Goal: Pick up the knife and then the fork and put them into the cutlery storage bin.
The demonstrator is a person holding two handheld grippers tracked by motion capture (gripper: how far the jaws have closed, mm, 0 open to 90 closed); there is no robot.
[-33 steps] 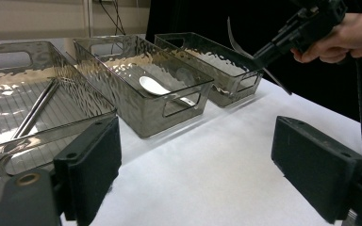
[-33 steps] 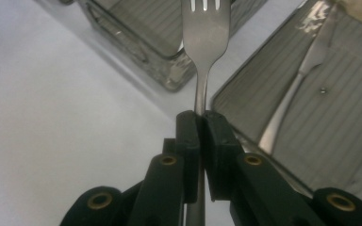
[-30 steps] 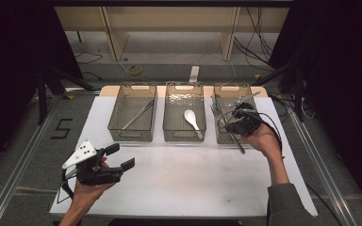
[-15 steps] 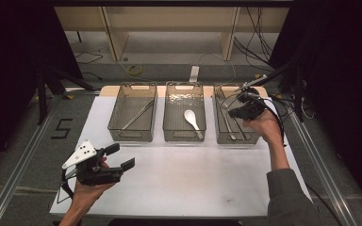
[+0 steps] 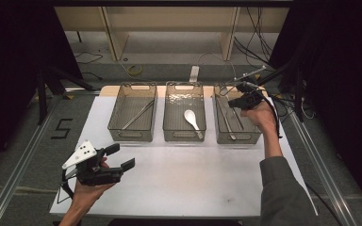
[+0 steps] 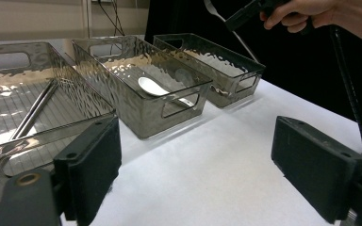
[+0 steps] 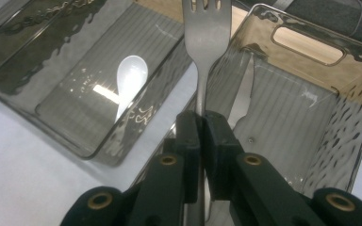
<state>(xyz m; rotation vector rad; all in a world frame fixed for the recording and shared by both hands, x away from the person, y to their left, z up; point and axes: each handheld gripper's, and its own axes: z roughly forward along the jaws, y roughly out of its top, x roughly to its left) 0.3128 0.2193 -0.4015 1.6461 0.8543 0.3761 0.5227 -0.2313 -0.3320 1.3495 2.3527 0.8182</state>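
Right gripper (image 7: 201,136): jaws pressed together on the handle of a metal fork (image 7: 206,33), tines pointing away.
Fork place: held above the right bin (image 5: 252,136), at the far right of the white table (image 5: 184,179).
Middle bin (image 5: 184,136): holds a white spoon (image 5: 191,117).
Left bin (image 5: 132,136): holds a thin metal utensil.
Left gripper (image 5: 118,157): jaws spread, nothing between them, above the table's near left corner.

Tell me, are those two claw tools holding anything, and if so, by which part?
The right gripper holds a metal fork by its handle, tines pointing away, jaws clamped on it. The left gripper holds nothing; its jaws stand open.
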